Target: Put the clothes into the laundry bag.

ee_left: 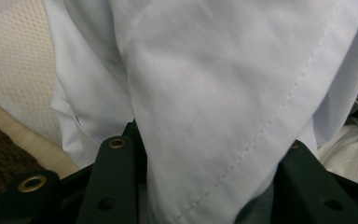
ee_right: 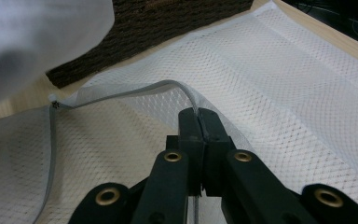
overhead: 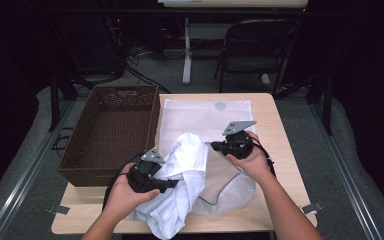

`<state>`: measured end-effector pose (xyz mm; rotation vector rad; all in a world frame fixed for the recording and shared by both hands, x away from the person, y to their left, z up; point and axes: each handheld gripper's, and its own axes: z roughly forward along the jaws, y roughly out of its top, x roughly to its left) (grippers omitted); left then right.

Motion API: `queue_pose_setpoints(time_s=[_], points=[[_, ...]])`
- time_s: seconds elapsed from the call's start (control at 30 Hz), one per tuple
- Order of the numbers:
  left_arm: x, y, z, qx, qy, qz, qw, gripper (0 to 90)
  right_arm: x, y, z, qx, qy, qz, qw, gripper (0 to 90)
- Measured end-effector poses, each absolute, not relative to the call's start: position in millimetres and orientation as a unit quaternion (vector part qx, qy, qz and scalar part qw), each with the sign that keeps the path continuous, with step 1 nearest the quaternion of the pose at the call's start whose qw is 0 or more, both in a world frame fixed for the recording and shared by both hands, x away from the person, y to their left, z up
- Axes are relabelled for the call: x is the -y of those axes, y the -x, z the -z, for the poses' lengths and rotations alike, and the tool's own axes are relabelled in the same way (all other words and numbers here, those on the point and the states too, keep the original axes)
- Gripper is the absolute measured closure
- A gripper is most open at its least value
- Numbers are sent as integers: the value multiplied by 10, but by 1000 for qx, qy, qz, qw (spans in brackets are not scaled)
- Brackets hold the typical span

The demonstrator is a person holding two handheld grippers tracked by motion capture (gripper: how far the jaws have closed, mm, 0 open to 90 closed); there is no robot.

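Basket (overhead: 111, 132): brown, woven, open-topped, on bench left side.
Bench (overhead: 275, 130): light wood top.
Folding chair (overhead: 256, 47): dark, behind bench, on floor.

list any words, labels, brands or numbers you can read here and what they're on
There are none to read.
white garment: plain cloth with a stitched seam, no print or tag showing.
mesh laundry bag: plain netting with a grey zip edge; the small round grey patch near its far end shows no legible mark.
brown basket: no label.
Grey plates on both grippers: blank.
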<state>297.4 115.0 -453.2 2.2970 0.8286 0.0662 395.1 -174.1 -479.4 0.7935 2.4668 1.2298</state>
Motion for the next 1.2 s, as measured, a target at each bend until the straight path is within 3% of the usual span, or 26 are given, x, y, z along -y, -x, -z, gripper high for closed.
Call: queue_pose_setpoints(time_s=[0.57,1.2], points=[[-868,-2989,4800,-300,-895,-8,330,600,1773,-3910,4741,-847,-272,-432,147,894],[-881,-3088,4928,-313,-894,-4,320,600,1803,-3790,4621,-841,-263,-447,158,894]])
